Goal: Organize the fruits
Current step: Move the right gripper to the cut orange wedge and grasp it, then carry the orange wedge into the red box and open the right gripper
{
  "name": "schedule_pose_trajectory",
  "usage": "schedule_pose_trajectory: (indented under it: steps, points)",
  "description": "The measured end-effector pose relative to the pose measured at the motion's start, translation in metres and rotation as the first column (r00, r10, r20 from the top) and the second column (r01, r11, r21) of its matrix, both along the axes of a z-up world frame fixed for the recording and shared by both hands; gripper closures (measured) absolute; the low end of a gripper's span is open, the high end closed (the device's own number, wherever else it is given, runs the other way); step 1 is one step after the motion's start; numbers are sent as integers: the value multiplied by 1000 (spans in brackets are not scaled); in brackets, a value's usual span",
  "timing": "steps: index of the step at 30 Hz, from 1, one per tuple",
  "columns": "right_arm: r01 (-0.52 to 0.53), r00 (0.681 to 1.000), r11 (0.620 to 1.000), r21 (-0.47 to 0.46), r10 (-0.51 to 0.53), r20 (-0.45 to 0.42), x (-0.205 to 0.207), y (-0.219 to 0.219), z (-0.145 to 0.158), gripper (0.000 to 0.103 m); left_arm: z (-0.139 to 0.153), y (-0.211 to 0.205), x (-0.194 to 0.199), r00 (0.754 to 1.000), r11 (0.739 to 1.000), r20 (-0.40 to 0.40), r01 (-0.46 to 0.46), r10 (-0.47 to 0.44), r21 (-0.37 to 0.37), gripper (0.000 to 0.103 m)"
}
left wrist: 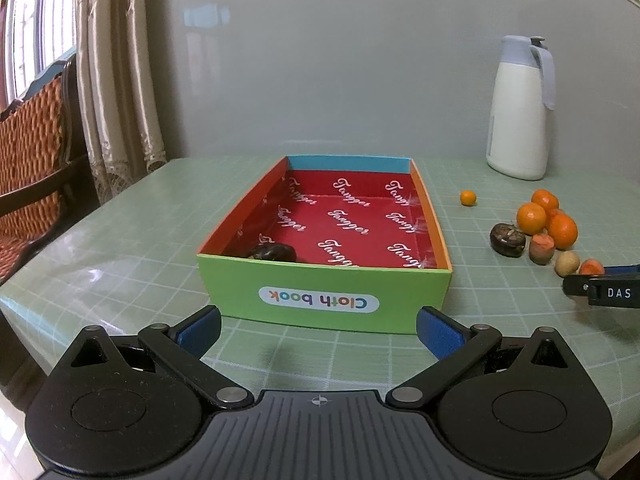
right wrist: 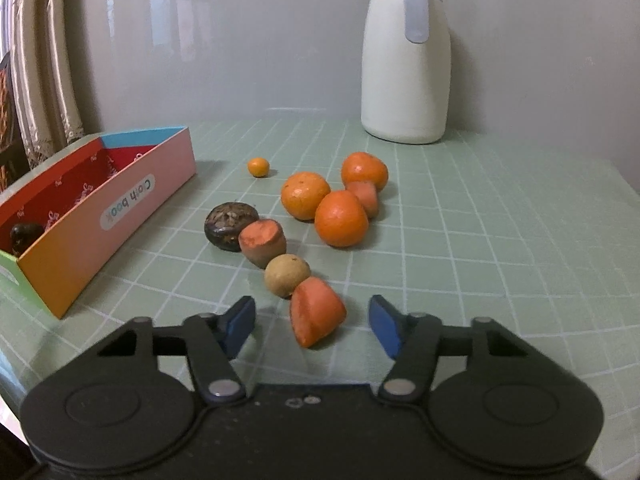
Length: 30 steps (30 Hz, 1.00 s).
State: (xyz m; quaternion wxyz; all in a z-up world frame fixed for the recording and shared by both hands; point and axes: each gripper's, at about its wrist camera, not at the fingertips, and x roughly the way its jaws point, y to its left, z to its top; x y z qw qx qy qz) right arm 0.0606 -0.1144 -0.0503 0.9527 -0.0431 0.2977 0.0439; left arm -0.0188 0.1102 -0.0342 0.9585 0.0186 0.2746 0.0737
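An orange cut chunk [right wrist: 316,314] lies on the green checked table between the blue pads of my right gripper [right wrist: 312,312], which is open with a gap on each side. Behind the chunk lie a tan round fruit [right wrist: 286,275], a second cut piece [right wrist: 262,242], a dark round fruit [right wrist: 230,220], three oranges [right wrist: 341,218] and a tiny orange [right wrist: 258,167]. The colourful "Cloth book" box [left wrist: 324,280] holds one dark fruit [left wrist: 274,253] in its near left corner. My left gripper [left wrist: 319,320] stands open and empty just in front of the box's green wall.
A white jug [right wrist: 404,64] with a grey lid stands at the back by the wall. A curtain [left wrist: 116,80] and a wooden chair [left wrist: 36,160] are left of the table. The table's left edge [left wrist: 24,292] is close to the box.
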Motion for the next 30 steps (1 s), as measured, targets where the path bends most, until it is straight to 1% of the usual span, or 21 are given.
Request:
schedule_pose_trajectory:
  steps: [1,2,4,10,13,17,24,28,30]
  points:
    - [-2,1000,1000,1,2,3,-1,0,0,54,-1,0,0,1000,1000,0,0,0,-2,0]
    - [-4,1000,1000,2,4,5,-1,-1,0,56,-1,0,0,1000,1000,0,0,0,-3,0]
    - [-3,1000,1000,-10,3,8,-2,-1,0,62,-1,1,1,1000,1000,-1,0,0,-5,0]
    - [-7,1000,1000,-15,7,16,-5,-2,0,75,-1,1,0,1000,1000,6,-3,3,-11,0]
    - [-7,1000,1000,10,7,16,-5,-5,1,76,0,1,0,1000,1000,8,-6,6,-13,0]
    - [-11,1000,1000,-4,11,22,-8,-4,1,78,0,2,0,1000,1000,11,-11,11,-16,0]
    - [-12,998,1000,28,10,63,-15,-8,7,79,0,2,0,1000,1000,15,-14,15,-20,0]
    - [-20,998,995,96,14,58,-16,-12,11,79,2,8,-1,999,999,23,-25,25,-25,0]
    - [-33,996,995,98,25,84,-17,-8,17,79,3,12,-3,999,999,28,-36,36,-26,0]
